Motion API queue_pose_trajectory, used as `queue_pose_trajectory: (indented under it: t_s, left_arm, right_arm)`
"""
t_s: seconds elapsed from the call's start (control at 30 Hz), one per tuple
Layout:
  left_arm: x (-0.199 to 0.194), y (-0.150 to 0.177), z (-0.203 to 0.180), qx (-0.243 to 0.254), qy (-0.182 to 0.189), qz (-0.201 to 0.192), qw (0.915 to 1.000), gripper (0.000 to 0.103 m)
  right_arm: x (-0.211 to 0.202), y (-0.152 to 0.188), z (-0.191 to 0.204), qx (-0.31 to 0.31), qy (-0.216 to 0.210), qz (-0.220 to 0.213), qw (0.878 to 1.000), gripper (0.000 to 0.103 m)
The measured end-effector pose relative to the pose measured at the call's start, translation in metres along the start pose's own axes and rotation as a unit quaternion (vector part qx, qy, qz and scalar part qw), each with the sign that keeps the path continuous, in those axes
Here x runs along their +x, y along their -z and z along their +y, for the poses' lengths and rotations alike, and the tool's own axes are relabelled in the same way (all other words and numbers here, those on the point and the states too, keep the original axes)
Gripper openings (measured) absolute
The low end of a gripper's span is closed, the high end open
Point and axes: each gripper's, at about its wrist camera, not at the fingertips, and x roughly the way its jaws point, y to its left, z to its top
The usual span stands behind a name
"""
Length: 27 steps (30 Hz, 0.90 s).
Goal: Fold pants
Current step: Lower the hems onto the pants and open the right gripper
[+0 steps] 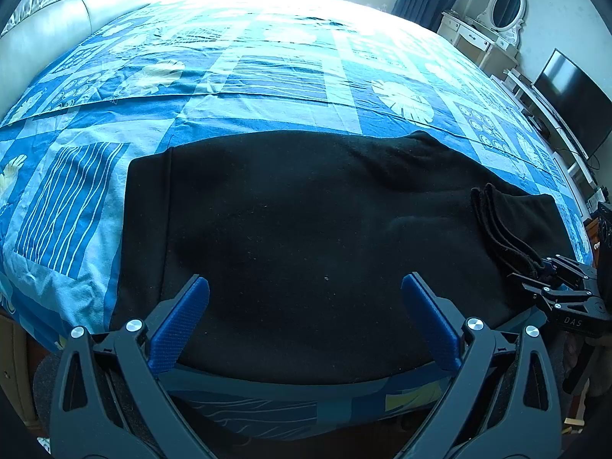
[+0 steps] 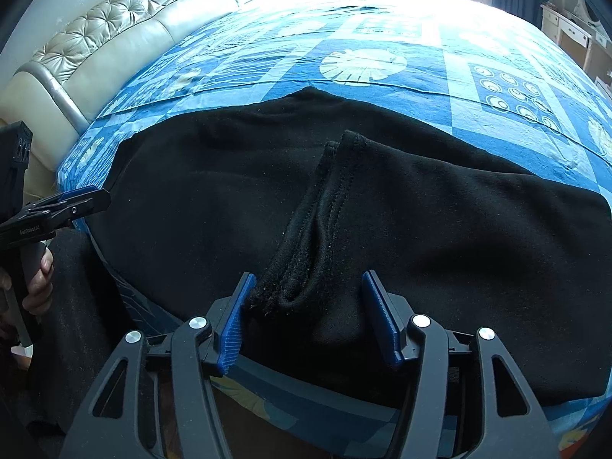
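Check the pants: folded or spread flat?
Folded: the pants have the hemmed cuff ends doubled back on top, lying on the bedspread.

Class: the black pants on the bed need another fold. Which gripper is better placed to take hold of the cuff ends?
Right. The right gripper stands open with the bunched cuff ends between its fingers. The left gripper is open over plain black pants fabric, away from the cuffs.

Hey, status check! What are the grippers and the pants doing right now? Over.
Left gripper open above black pants. Right gripper open, hem bunch loose between fingers. Pants on bed, nothing blocking.
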Motion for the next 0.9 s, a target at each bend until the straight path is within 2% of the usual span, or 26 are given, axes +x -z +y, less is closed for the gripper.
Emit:
queue_pose_trajectory:
  t_s: [0.17,0.3,0.4,0.47,0.53,0.63,0.73,0.83,0.9]
  left_arm:
    - [-0.003,0.0,-0.002,0.005,-0.005,-0.007,0.9999,0.101]
    - [-0.004,0.001,-0.004,0.009,-0.007,-0.01,0.9999,0.101]
    - [-0.004,0.001,-0.005,0.013,-0.01,-0.01,0.9998,0.101]
    - [-0.004,0.0,-0.005,0.015,-0.012,-0.011,0.9998,0.101]
    - [-0.004,0.001,-0.005,0.015,-0.012,-0.011,0.9998,0.101]
    - [-0.003,0.001,-0.004,0.011,-0.009,-0.01,0.9998,0.101]
    - [-0.002,0.001,-0.004,0.008,-0.006,-0.007,0.9999,0.101]
    - [0.001,0.002,-0.005,0.007,-0.003,-0.005,1.0,0.101]
    - [0.003,0.003,-0.007,0.007,-0.001,-0.002,1.0,0.101]
  right_arm:
    - [-0.005,-0.001,0.002,0.003,-0.01,-0.003,1.0,0.061]
    - [-0.024,-0.009,-0.009,0.042,-0.067,-0.025,0.997,0.061]
    - [-0.045,-0.017,-0.027,0.082,-0.107,-0.057,0.989,0.061]
    - [-0.061,-0.02,-0.052,0.119,-0.128,-0.085,0.981,0.061]
    - [-0.075,-0.02,-0.084,0.157,-0.127,-0.115,0.973,0.061]
    - [-0.089,-0.012,-0.145,0.216,-0.09,-0.15,0.961,0.061]
    - [-0.09,0.007,-0.217,0.303,-0.056,-0.173,0.935,0.061]
    - [-0.076,0.026,-0.274,0.379,-0.048,-0.157,0.911,0.061]
    - [-0.059,0.033,-0.293,0.404,-0.076,-0.136,0.901,0.061]
